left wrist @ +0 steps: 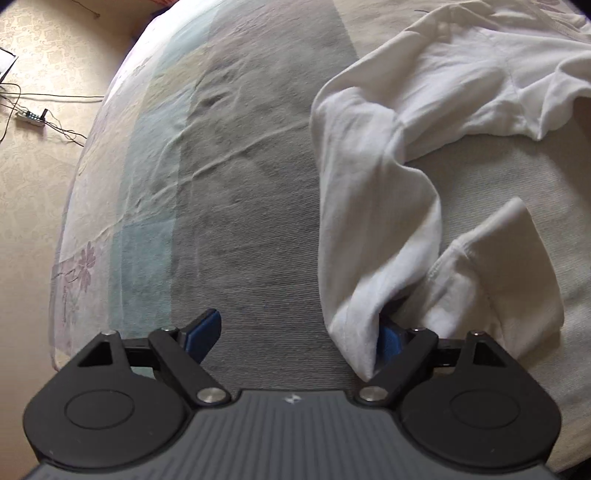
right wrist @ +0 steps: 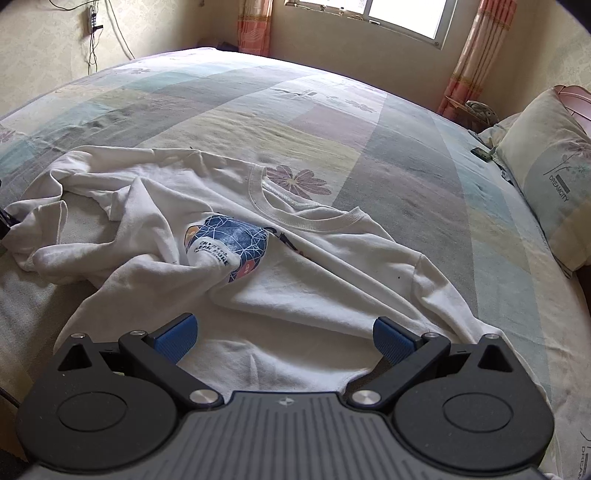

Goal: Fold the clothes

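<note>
Grippers both low over the bed, jaws wide apart. Left gripper (left wrist: 299, 332) grips nothing, tho a sleeve (left wrist: 373, 236) drapes over its right finger. Right gripper (right wrist: 284, 336) hovers above the hem of the white sweatshirt (right wrist: 288, 288), which lies crumpled, chest print up, on a patchwork floral bedsheet (right wrist: 406, 155). Pillow (right wrist: 550, 173) at right; window (right wrist: 402, 14) w/ orange curtains beyond.
</note>
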{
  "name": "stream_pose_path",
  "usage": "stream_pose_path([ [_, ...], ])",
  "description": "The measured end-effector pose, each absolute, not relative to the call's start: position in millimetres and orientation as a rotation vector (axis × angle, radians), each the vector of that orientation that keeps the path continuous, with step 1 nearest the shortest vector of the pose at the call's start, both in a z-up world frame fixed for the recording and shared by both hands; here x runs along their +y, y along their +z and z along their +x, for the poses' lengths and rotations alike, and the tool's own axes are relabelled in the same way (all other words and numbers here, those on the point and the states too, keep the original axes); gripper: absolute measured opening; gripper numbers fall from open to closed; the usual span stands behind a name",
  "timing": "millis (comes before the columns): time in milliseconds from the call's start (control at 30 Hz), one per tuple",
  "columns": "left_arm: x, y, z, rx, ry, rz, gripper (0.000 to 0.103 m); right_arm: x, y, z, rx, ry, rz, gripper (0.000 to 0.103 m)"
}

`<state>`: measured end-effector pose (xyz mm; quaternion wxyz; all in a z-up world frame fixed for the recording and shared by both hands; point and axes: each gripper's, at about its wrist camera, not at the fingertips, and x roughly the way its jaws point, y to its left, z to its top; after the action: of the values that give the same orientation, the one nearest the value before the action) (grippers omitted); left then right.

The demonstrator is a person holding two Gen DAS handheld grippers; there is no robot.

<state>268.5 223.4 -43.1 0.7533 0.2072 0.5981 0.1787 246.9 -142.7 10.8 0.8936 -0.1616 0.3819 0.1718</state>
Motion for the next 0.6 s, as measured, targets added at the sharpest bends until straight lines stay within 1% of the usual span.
stream_pose_path([
  [67, 235.4, -38.1, 267.6, 1.294, 0.447, 0.451, 0.085, -139.4, 10.8, 246.8, 0.791, 0.364, -0.347, 0.103],
  [167, 238.9, -32.0, 267.9, 1.273, 0.400, 0.350, 0.085, -139.0, 11.5, 247.4, 0.793, 0.361, -0.346, 0.103],
  [400, 253.2, -53.0, 266.7, 1.307, 0.458, 0.451, 0.086, -137.0, 14.3, 248.7, 0.788, 0.348, -0.346, 0.103],
  [600, 302.4, -39.7, 279.7, 1.255, 0.584, 0.403, 0.086, -135.7, 13.6, 252.5, 0.798, 0.326, -0.353, 0.103],
])
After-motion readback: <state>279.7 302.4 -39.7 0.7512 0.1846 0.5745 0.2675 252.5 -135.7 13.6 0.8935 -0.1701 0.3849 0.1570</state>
